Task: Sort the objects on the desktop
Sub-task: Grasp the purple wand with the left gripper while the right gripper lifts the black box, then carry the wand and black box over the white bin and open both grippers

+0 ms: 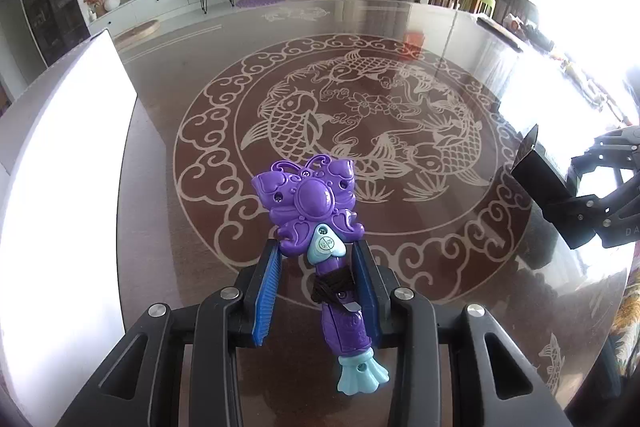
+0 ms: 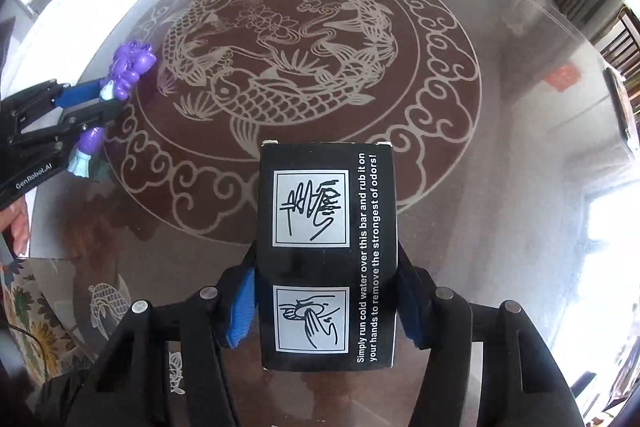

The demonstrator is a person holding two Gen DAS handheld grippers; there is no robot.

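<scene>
The left gripper (image 1: 316, 279) pinches a purple butterfly toy (image 1: 310, 205) by its thin handle, lifted just above the glass table (image 1: 440, 27), while the right gripper (image 2: 326, 307) clamps a black printed box (image 2: 326, 251) by its long sides over the table's near edge. The toy looks top-heavy, so I'd worry it swivels or slips in that narrow hold. The box's smooth card could slide if the squeeze eases.
</scene>
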